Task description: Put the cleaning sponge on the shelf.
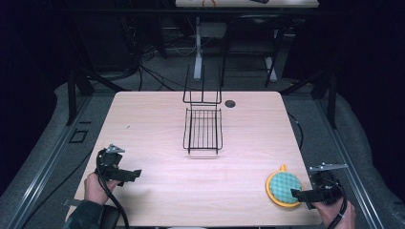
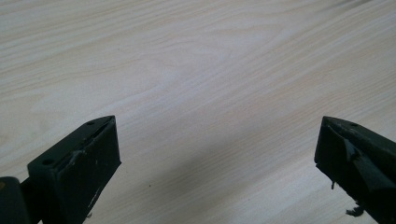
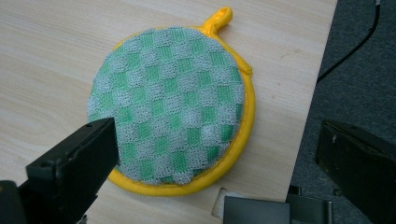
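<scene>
A round pot holder point(image 1: 283, 188) with a green checked face, yellow rim and small yellow loop lies flat near the table's front right corner. In the right gripper view the pot holder point(image 3: 170, 112) sits just beyond and between my right gripper's point(image 3: 217, 154) jaws, which stand wide apart and touch nothing. My right gripper point(image 1: 305, 194) hovers at the table's right edge beside it. A black wire rack point(image 1: 203, 125) stands at mid-table, its back frame upright. My left gripper point(image 1: 128, 175) is at the front left, open over bare wood point(image 2: 215, 144).
The light wooden table point(image 1: 143, 124) has a small dark hole point(image 1: 230, 103) near its far edge. Grey floor and cables lie beyond the right edge point(image 3: 355, 56). Dark stands and another table sit behind.
</scene>
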Available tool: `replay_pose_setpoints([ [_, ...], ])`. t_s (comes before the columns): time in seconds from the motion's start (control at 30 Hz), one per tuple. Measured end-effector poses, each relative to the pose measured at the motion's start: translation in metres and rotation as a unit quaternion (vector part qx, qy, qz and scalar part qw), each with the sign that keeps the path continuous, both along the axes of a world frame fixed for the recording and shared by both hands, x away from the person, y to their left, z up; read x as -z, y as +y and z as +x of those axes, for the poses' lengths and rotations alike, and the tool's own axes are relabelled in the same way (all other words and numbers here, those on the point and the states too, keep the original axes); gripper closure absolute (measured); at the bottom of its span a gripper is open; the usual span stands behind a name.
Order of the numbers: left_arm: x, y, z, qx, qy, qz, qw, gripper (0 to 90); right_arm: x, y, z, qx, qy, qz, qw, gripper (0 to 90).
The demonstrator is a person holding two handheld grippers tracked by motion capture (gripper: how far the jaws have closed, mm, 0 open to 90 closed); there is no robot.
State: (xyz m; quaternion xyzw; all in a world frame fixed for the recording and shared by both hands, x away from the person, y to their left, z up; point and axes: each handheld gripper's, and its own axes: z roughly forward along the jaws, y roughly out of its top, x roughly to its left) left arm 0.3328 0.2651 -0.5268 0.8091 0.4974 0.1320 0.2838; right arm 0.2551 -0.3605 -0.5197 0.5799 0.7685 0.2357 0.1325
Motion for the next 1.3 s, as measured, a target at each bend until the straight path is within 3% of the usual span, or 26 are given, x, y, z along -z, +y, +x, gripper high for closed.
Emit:
replay_pose_setpoints([
  [0.77,0.001,-0.004,0.002,0.005,0.004,0.01,0.9999,0.0,-0.001,0.013,0.011,-0.03,-0.003,0.005,0.9995,0.0],
  [0.9,0.002,-0.004,0.002,0.008,0.004,0.01,0.9999,0.0,0.001,0.014,0.02,-0.035,0.004,0.024,0.9991,0.5],
  [1.17,0.002,-0.003,-0.001,0.005,0.005,0.012,0.9999,0.0,0.001,0.022,0.036,-0.048,0.005,0.013,0.9987,2.1],
  [1.3,0.003,-0.005,0.001,0.008,0.01,0.015,0.9998,0.0,0.006,0.023,0.046,-0.053,0.025,0.025,0.998,5.7],
])
